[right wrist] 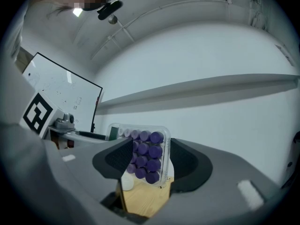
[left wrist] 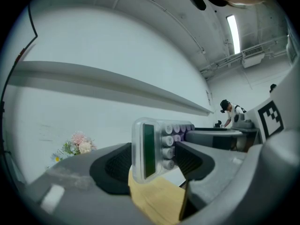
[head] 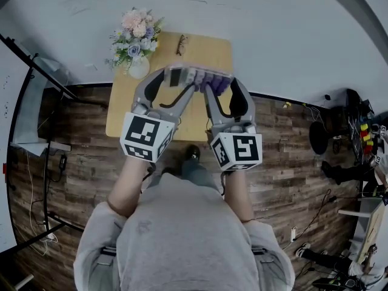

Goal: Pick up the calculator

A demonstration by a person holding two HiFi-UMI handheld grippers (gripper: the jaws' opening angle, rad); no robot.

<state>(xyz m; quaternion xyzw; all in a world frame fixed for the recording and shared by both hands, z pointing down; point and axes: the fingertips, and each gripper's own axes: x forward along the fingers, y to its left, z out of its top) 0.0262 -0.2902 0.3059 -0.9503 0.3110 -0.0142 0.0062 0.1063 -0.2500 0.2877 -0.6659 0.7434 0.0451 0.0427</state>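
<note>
A clear calculator point(head: 197, 77) with a green display and purple keys hangs in the air above the wooden table point(head: 209, 47), held level between both grippers. My left gripper point(head: 177, 81) is shut on its display end; in the left gripper view the calculator point(left wrist: 157, 146) stands on edge between the dark pads point(left wrist: 115, 165). My right gripper point(head: 217, 85) is shut on the end with the purple keys. In the right gripper view the calculator point(right wrist: 146, 154) fills the gap between the pads point(right wrist: 185, 165).
A white vase of flowers point(head: 136, 41) stands on the table's far left corner, with a pair of glasses point(head: 180, 44) beside it. The vase point(right wrist: 127, 182) shows below the calculator in the right gripper view. Wood floor surrounds the table; a person point(left wrist: 229, 111) stands far off.
</note>
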